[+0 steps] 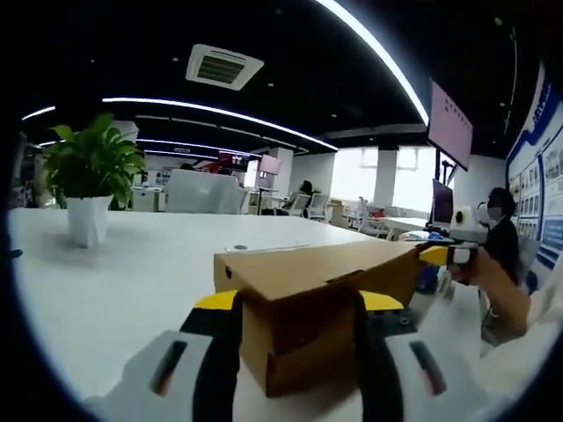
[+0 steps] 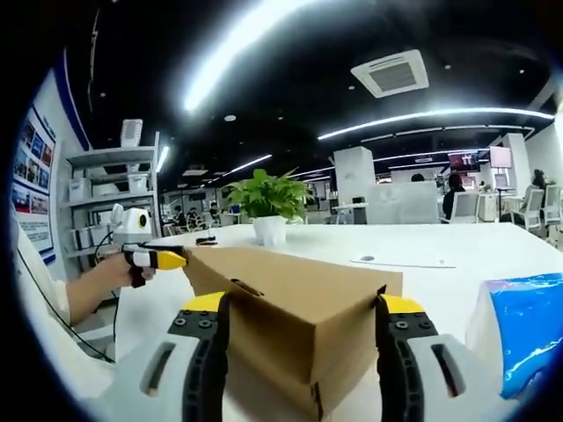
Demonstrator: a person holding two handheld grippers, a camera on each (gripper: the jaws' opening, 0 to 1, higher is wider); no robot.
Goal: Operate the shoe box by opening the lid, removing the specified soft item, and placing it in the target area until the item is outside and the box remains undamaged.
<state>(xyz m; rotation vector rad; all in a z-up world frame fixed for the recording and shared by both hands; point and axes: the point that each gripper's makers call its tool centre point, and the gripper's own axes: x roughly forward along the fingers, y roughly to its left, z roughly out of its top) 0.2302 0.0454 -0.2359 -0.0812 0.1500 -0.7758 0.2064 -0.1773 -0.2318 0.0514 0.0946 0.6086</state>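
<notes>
The closed cardboard box sat on the white surface, gripped at opposite ends by the jaws of the left gripper and right gripper, a potted plant standing far behind.

A potted plant stands on my white tabletop, well apart from me. A blue packet lies near. A shelf stands behind.
</notes>
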